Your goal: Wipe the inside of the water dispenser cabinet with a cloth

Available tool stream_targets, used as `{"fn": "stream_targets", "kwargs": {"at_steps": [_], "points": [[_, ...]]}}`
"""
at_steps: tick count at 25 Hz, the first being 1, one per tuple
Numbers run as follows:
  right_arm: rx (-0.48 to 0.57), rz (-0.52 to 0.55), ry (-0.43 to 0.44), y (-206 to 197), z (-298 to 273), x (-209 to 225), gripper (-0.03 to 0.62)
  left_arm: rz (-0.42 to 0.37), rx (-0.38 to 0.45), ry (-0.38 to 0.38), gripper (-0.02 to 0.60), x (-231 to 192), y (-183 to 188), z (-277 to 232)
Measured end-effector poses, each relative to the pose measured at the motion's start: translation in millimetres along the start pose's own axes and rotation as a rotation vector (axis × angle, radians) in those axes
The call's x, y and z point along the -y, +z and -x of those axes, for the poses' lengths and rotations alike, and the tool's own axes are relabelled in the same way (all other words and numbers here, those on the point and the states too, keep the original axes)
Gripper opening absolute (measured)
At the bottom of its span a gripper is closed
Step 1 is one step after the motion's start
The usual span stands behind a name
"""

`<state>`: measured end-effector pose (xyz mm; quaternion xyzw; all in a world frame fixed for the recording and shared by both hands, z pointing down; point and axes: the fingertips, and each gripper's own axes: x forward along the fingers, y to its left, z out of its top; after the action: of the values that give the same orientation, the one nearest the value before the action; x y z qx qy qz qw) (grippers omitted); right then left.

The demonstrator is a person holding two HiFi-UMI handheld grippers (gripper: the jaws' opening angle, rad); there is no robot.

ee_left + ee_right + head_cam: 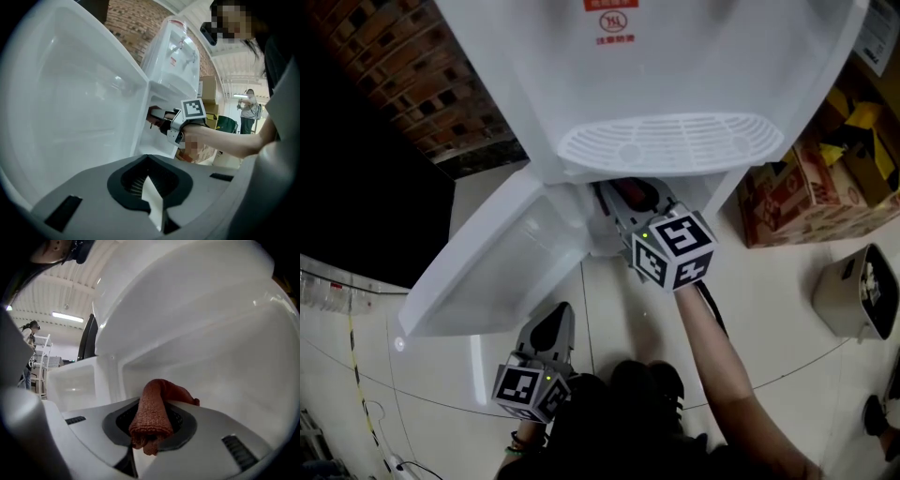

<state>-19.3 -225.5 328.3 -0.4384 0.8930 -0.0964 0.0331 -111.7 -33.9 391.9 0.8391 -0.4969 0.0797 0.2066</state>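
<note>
Right gripper [150, 428] clamped on red-brown cloth [154, 408], inside cabinet [225, 362] at 12 o'clock in head view. Door [478, 272] open toward 9 o'clock. Left gripper [151, 190] closed, empty, low at 7 o'clock. Best approach: press cloth flat against wall, use overlapping strokes, reach corners.

Rust-red knit cloth [152, 416], white dispenser cabinet [220, 348]

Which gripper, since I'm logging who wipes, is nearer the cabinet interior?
Right. The right gripper reaches inside the cabinet with the cloth; the left gripper hangs outside, by the open door.
</note>
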Motion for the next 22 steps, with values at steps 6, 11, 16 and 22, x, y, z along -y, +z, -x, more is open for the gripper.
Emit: {"fn": "stream_targets", "kwargs": {"at_steps": [6, 11, 16, 22], "points": [[-0.202, -0.046, -0.032, -103.4, 5.0, 6.5, 0.077, 0.007, 0.003, -0.007, -0.021, 1.1, -0.4, -0.5], [-0.382, -0.015, -0.023, -167.6, 9.2, 9.5, 0.077, 0.011, 0.005, -0.004, -0.021, 0.4, -0.6, 1.6], [-0.229, 0.037, -0.047, -99.5, 6.3, 24.9, 0.077, 0.017, 0.011, 0.004, -0.021, -4.5, -0.2, 3.0], [0.009, 0.083, -0.042, 11.8, -16.4, 30.2, 0.077, 0.02, 0.008, -0.005, -0.021, -4.6, -2.7, 1.3]]}}
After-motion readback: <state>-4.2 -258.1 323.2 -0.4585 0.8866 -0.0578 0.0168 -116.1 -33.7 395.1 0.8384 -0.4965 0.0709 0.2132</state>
